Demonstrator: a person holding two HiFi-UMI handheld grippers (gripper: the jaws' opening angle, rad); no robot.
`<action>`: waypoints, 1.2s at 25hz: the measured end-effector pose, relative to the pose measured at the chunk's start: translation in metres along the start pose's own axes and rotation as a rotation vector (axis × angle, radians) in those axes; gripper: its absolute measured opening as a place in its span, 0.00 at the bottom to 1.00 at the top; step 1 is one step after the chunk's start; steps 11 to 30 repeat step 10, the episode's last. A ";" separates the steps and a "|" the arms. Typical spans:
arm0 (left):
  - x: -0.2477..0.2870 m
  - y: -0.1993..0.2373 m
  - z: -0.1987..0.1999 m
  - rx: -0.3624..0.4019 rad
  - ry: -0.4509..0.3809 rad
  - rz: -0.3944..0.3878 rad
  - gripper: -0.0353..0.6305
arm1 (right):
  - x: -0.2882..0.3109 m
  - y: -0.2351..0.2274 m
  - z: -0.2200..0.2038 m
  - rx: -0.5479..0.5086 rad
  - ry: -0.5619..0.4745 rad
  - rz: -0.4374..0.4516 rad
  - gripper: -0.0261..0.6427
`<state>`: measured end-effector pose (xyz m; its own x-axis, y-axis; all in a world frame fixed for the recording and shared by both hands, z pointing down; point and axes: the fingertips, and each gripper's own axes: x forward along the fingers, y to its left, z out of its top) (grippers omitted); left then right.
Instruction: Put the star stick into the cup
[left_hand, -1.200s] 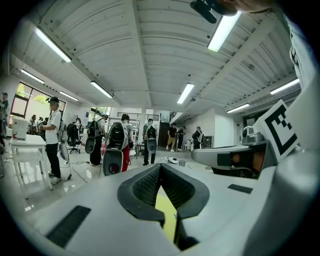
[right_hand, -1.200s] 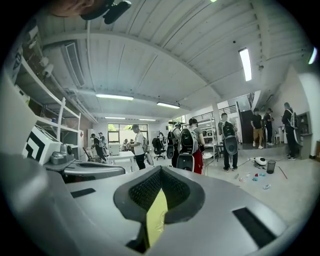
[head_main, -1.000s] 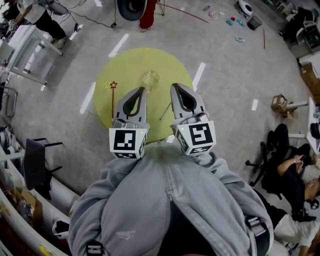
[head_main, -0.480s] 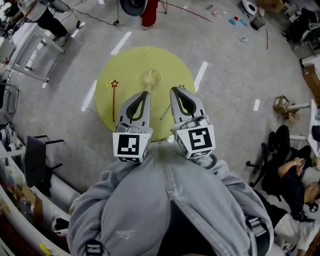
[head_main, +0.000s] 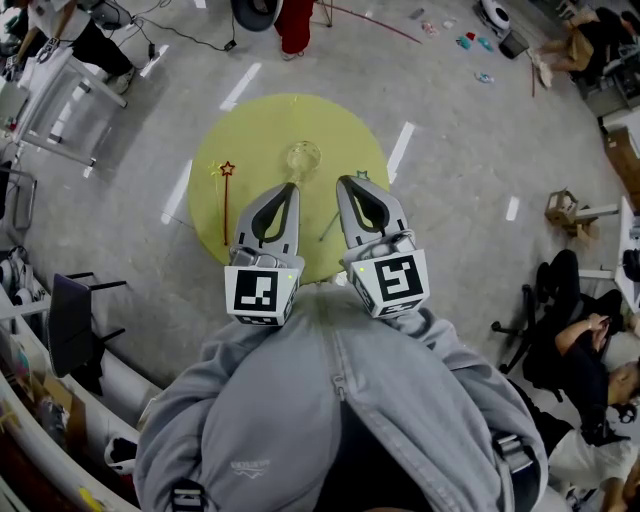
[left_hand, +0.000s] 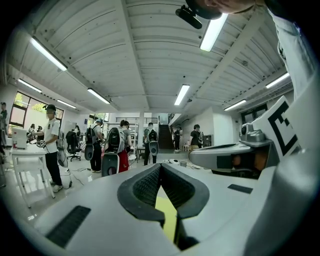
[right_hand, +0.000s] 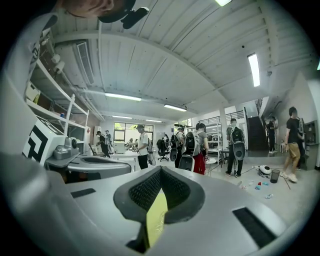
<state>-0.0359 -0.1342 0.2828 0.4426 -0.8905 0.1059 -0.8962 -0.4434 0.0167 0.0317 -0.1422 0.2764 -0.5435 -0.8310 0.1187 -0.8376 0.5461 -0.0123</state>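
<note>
Nudging slightly leftward since a moment ago, the right gripper (head_main: 351, 181) is hovering beside the left gripper (head_main: 287, 186) at frame centre, both with jaws pressed together on nothing. I am seeing the star stick (head_main: 226, 200) lying on the table (head_main: 250, 115) left of them, the cup (head_main: 302, 158) standing just above their tips. Another stick (head_main: 329, 226) is peeking out between them, partly covered.

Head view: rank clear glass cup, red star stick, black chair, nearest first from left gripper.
1. Clear glass cup, just ahead of left gripper.
2. Red star stick, to its left.
3. Black chair, far off at lower left.
</note>
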 end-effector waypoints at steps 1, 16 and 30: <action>0.000 0.000 -0.001 0.002 0.000 0.000 0.08 | 0.000 0.001 0.000 0.000 0.001 0.002 0.08; 0.005 0.007 -0.008 0.002 -0.006 0.001 0.08 | 0.011 0.001 -0.009 0.007 0.014 0.018 0.08; 0.005 0.007 -0.008 0.002 -0.006 0.001 0.08 | 0.011 0.001 -0.009 0.007 0.014 0.018 0.08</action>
